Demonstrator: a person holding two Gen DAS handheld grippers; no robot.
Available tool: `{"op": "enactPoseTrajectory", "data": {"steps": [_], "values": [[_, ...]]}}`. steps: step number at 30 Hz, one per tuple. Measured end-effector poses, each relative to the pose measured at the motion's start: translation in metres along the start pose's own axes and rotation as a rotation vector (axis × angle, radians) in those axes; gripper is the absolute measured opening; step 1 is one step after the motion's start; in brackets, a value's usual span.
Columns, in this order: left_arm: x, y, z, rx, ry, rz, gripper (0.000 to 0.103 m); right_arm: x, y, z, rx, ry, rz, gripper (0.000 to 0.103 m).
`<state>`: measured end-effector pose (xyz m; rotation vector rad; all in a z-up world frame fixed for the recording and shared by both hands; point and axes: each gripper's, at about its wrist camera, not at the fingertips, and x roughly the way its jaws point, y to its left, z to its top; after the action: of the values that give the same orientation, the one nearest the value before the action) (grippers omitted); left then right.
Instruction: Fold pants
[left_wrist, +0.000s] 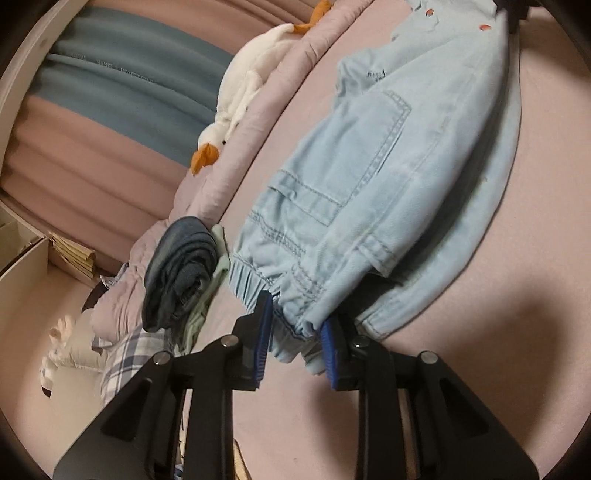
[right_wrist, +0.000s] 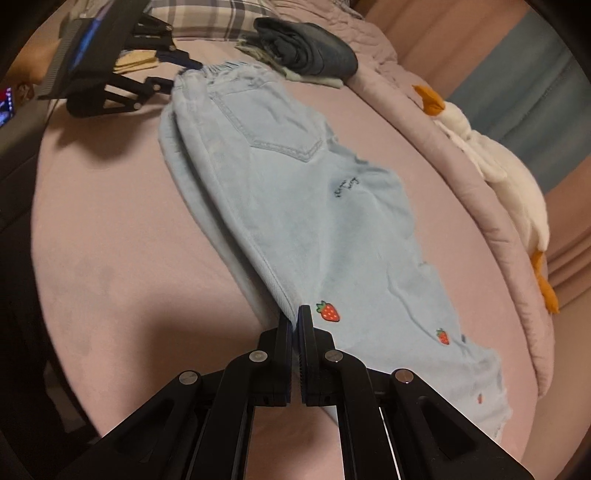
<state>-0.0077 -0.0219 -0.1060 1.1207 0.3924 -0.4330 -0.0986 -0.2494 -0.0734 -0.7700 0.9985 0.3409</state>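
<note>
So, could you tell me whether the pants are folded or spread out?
Folded lengthwise: the pants lie with one leg stacked on the other, doubled edges visible.

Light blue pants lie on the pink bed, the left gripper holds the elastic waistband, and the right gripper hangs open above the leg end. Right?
Not quite: the right gripper is shut on the pants at the leg end, as the right wrist view shows. The rest stands.

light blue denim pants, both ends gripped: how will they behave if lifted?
The light blue denim pants will likely sag between the left tool and right tool; already creased. Probably light. The gathered waistband bunches, so grip there may slip.
</note>
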Motion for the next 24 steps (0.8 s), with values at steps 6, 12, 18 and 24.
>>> {"op": "enactPoseTrajectory", "data": {"steps": [6,12,18,24], "values": [[-0.011,-0.007,-0.004,0.002,0.03,0.031,0.044,0.017,0.002,-0.006,0.108,0.005,0.01,0.013],[-0.05,0.03,0.01,-0.299,-0.009,-0.047,0.064,-0.027,-0.045,-0.029,0.445,-0.169,0.076,0.035],[-0.035,0.022,0.066,-0.603,-0.022,-0.243,0.066,0.033,-0.062,-0.047,0.599,-0.042,0.085,0.035],[-0.011,-0.006,0.115,-0.759,0.021,-0.437,0.066,-0.006,-0.105,-0.088,0.864,-0.203,0.171,0.036]]}}
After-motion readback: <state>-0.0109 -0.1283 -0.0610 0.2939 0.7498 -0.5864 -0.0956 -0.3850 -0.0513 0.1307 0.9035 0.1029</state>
